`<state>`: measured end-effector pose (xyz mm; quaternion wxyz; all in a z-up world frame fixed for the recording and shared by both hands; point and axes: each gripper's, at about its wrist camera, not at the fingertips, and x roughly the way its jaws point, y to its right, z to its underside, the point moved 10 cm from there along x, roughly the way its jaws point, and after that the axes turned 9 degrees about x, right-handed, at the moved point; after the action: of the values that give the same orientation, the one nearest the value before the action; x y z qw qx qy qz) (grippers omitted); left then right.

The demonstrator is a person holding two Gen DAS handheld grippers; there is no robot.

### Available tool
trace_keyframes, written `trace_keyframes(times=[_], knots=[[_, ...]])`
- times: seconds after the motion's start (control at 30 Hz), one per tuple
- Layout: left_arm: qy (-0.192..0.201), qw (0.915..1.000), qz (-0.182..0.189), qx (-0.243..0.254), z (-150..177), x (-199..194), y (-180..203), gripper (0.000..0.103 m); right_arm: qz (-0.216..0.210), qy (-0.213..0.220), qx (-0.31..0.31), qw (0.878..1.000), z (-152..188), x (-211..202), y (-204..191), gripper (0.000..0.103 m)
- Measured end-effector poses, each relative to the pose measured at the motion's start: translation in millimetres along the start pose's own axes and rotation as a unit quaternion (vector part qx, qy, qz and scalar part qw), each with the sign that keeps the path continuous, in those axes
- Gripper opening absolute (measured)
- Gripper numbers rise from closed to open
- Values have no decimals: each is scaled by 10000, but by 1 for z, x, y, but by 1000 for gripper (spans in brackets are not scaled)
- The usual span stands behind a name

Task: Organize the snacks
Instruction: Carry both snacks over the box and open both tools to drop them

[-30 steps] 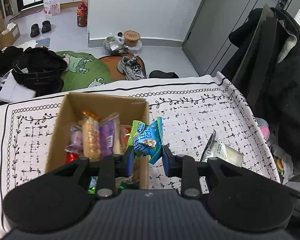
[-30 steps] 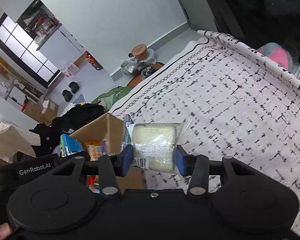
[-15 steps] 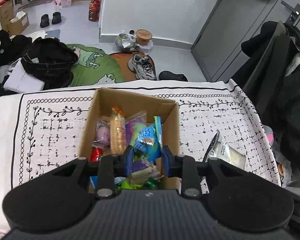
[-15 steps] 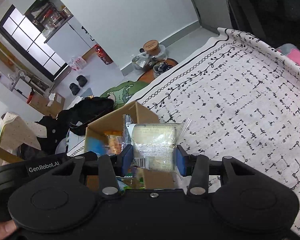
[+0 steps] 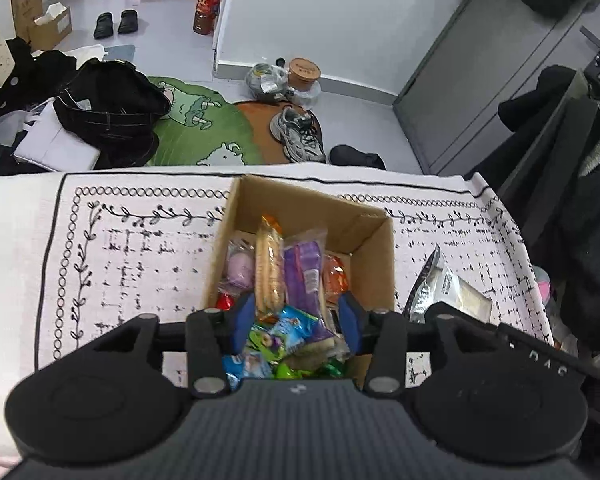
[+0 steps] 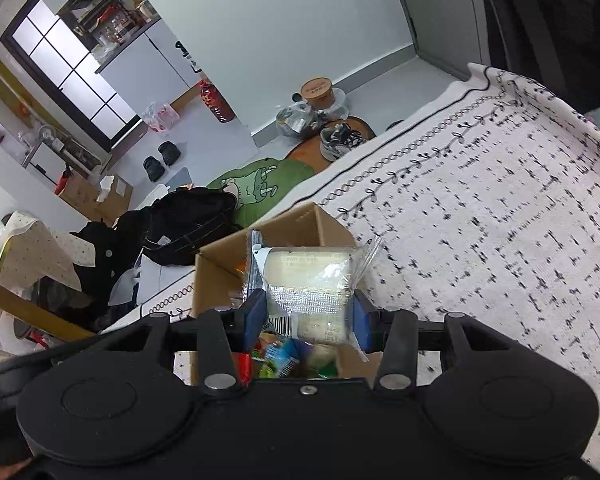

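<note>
Since the earlier frame my left gripper point(image 5: 296, 318) has let go of the blue-green snack packet point(image 5: 290, 330), which now lies among the other wrappers at the near end of the cardboard box point(image 5: 374, 258). Its fingers point(image 5: 244, 316) stand apart over the box, with nothing between them. The box has also drawn nearer to the middle of the left wrist view. It sits on the tabletop, on a white cloth point(image 5: 140, 256) printed with black marks. Inside it stand a biscuit sleeve point(image 5: 269, 270) and a purple packet point(image 5: 304, 276), side by side.

I hold my right gripper point(image 6: 311, 320) clamped on a clear-wrapped pale cake point(image 6: 310, 284); the pack is pinched between the blue pads and hangs above the near right corner of the cardboard box point(image 6: 216, 276). From the left wrist view the same pack point(image 5: 446, 290) shows just right of the box.
</note>
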<state>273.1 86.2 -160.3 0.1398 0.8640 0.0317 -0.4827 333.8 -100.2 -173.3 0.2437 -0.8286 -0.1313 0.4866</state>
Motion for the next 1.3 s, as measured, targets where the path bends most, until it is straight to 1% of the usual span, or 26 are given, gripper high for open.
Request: trace_keyframes(times=[0.23, 0.33, 0.37, 0.4, 0.43, 0.5, 0.63, 0.8, 0.97, 1.0, 1.13, 1.17, 1.23, 1.3], knots=[[21, 9999, 2, -102, -4, -2, -19, 49, -28, -72, -7, 10000, -2, 14, -17, 44], [32, 9999, 11, -128, -6, -2, -25, 49, 35, -55, -16, 10000, -3, 20, -22, 45], [31, 9999, 11, -139, -6, -1, -27, 49, 56, -47, -18, 10000, -4, 22, -22, 46], [27, 9999, 11, -149, -6, -1, -29, 49, 65, -48, -18, 10000, -4, 24, -23, 49], [22, 9999, 8, -159, -6, 0, -31, 49, 70, -59, -5, 10000, -5, 26, -23, 49], [5, 9998, 6, -176, -6, 1, -34, 49, 135, -63, 76, 9999, -6, 28, -19, 56], [-29, 9998, 1, -187, -5, 3, -38, 49, 287, 15, 179, 9994, -7, 25, -8, 57], [-66, 9997, -15, -220, -4, 6, -39, 49, 273, -67, 202, 9994, -1, 18, 0, 57], [-78, 9999, -4, -105, -3, 4, -30, 50, 285, -128, 279, 9991, 5, 10, 12, 57], [-82, 10000, -1, -57, -3, 3, -27, 50, 282, -152, 286, 9991, 7, 7, 15, 57], [-67, 9999, -20, 99, 0, -1, -17, 61, 306, -159, 276, 9990, 14, -4, 26, 58], [-63, 9999, -16, 149, 2, -2, -13, 63, 309, -151, 277, 9990, 15, -7, 28, 59], [-64, 9997, 5, 237, 5, -5, -7, 69, 312, -118, 285, 9990, 17, -14, 33, 62], [-52, 9994, 18, 344, 8, -8, 0, 73, 326, -64, 275, 9991, 17, -23, 38, 67]])
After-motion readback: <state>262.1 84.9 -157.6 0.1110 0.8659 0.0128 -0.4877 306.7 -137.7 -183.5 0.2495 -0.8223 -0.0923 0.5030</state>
